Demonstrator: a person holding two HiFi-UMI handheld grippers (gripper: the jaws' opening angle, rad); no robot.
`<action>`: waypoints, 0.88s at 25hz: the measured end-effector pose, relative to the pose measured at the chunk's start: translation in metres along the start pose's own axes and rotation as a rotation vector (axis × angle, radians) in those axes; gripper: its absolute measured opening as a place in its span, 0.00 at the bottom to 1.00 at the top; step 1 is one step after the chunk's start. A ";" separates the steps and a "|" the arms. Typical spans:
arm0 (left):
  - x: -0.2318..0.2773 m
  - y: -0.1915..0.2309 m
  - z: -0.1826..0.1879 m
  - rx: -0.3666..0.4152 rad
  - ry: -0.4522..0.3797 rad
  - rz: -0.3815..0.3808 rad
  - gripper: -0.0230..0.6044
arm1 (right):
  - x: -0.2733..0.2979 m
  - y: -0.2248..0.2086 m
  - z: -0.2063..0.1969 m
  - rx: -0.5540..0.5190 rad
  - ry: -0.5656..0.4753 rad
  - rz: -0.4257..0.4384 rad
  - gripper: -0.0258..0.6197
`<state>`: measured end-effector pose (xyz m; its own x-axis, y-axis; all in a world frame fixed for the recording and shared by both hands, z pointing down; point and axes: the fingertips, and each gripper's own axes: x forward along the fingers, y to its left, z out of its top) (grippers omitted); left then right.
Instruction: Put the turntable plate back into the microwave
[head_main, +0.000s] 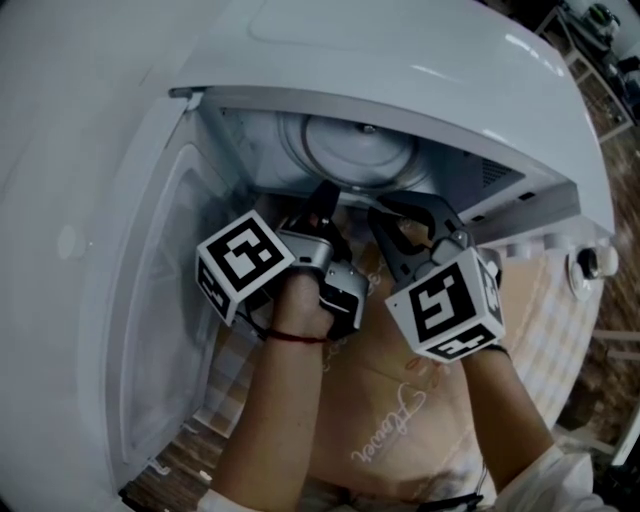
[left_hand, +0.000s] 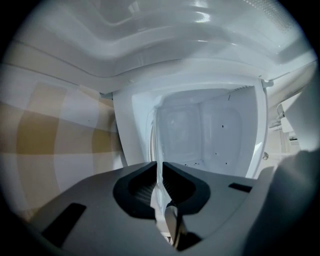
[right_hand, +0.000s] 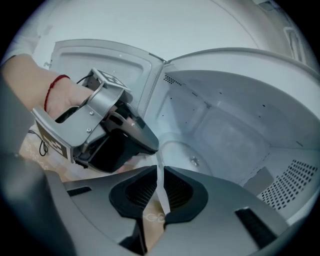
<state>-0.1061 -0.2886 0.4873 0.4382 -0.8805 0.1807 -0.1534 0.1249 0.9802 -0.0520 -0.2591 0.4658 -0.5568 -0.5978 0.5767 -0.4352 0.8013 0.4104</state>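
Note:
The clear glass turntable plate (left_hand: 159, 145) shows edge-on as a thin pale strip between the pads of each gripper. My left gripper (left_hand: 160, 172) is shut on its rim, and my right gripper (right_hand: 160, 171) is shut on the rim (right_hand: 162, 192) beside it. In the head view the left gripper (head_main: 325, 208) and the right gripper (head_main: 405, 218) sit side by side at the mouth of the white microwave (head_main: 400, 90). The cavity floor has a round recess (right_hand: 182, 150) with a small hub (right_hand: 194, 161). Most of the plate itself is hard to make out.
The microwave door (head_main: 150, 330) hangs open to the left, close to the left gripper (right_hand: 112, 132). A brown paper sheet with script (head_main: 400, 410) lies under my arms on a checked cloth (head_main: 545, 300). Perforated vents (right_hand: 292, 182) line the cavity's right wall.

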 end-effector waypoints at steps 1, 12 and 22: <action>-0.001 -0.001 -0.001 0.000 0.002 -0.006 0.09 | -0.001 0.000 0.000 0.025 -0.017 0.003 0.14; -0.013 -0.026 -0.015 0.164 0.030 -0.117 0.06 | -0.019 -0.002 0.003 0.240 -0.158 0.011 0.13; -0.027 -0.056 -0.049 0.437 0.061 -0.182 0.04 | -0.054 -0.007 0.010 0.409 -0.296 0.001 0.13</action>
<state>-0.0662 -0.2497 0.4312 0.5420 -0.8400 0.0263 -0.4218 -0.2448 0.8730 -0.0263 -0.2324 0.4251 -0.7085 -0.6253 0.3272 -0.6431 0.7630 0.0657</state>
